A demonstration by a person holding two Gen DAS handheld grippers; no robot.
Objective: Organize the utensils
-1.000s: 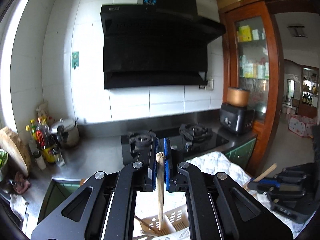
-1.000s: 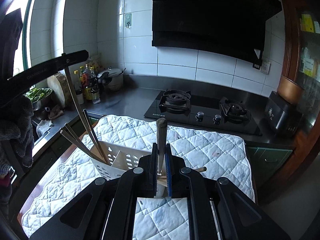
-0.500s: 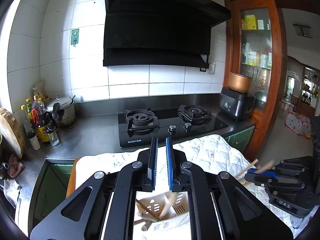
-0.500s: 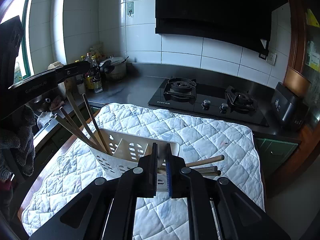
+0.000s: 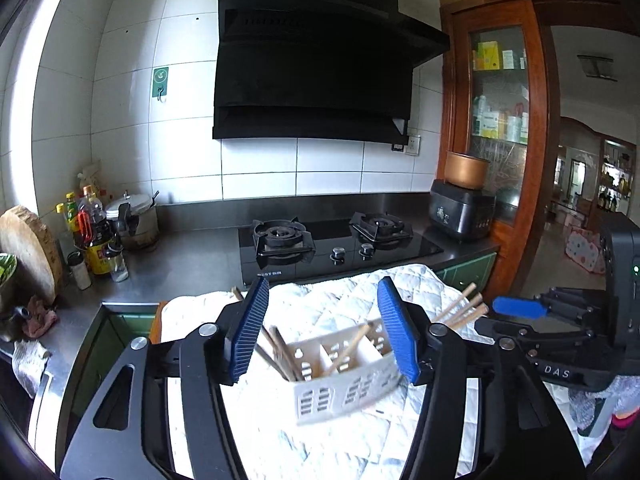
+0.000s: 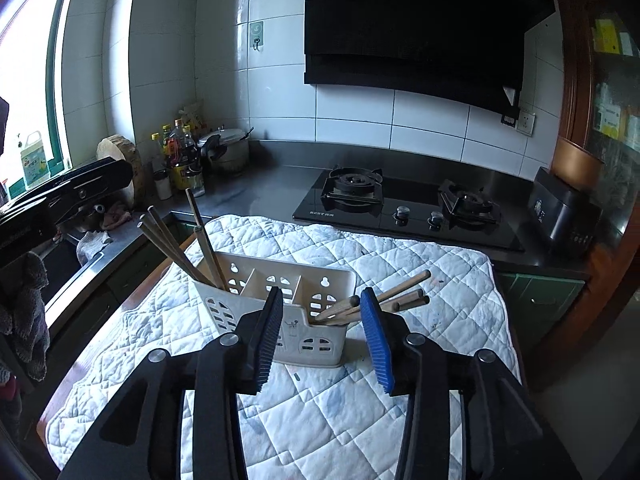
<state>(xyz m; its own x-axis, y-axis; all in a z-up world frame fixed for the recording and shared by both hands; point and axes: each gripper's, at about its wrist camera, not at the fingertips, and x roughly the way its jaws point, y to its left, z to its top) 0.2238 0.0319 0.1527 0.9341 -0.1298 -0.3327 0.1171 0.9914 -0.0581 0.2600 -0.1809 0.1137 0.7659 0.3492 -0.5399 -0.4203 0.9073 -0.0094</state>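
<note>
A white slotted utensil caddy [image 5: 336, 396] [image 6: 240, 276] stands on a quilted white mat [image 5: 320, 304] [image 6: 400, 248]. Several dark chopsticks [image 6: 180, 248] [image 5: 280, 344] lean out of its left compartment. Wooden-handled sticks [image 6: 384, 296] [image 5: 460, 308] poke out of its right compartment. My left gripper [image 5: 322, 332] hangs just in front of the caddy with its jaws opening and nothing pressed between the pads. My right gripper [image 6: 322, 338] is also in front of the caddy, jaws opening, holding nothing. Each gripper shows at the edge of the other's view [image 5: 516, 308] [image 6: 68, 196].
A black gas hob [image 6: 400, 204] lies behind the mat under a black hood [image 5: 320, 60]. Bottles and a pot [image 6: 184, 160] crowd the back left counter beside a round wooden board [image 5: 28, 248]. A black cooker [image 6: 564, 212] stands at the right.
Both grippers were shut on a wooden stick held over the caddy. Both have since let go and opened, the sticks now rest in the caddy, and both grippers have dropped lower.
</note>
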